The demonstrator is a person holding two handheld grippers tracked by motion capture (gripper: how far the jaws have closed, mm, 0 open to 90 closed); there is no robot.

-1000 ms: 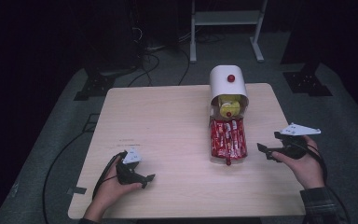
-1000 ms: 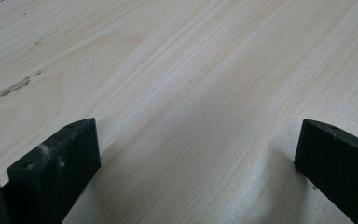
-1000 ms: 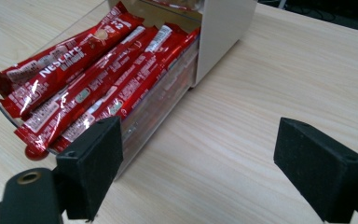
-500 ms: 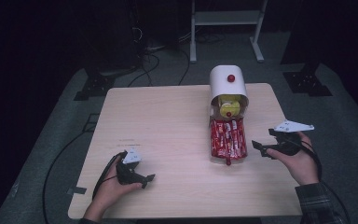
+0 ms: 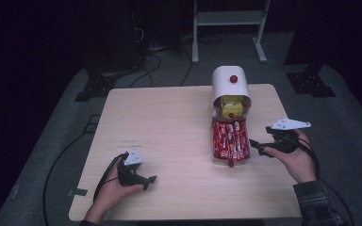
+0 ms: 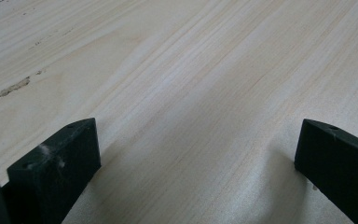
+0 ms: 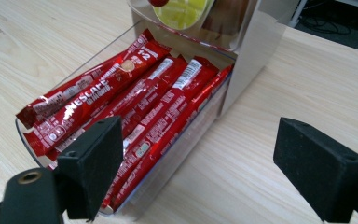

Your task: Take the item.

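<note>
The right gripper [image 5: 258,147], jaws spread and empty, hung just beside the clear tray [image 7: 177,154] of red Nescafé sticks [image 7: 135,102]. The sticks lay ahead and to its left, long axes running away from it. The left gripper [image 5: 147,181], also spread, sat well apart.

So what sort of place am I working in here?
Probably a lab or recording studio: a lone wooden table on grey carpet, dark surroundings, loose cables on the floor, and a white equipment stand behind. A dispenser of Nescafe sachets sits on the table.

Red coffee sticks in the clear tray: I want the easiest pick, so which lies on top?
The stick reading NESCAFE, at the tray's far-left side in the right gripper view; it rests over the others.
</note>
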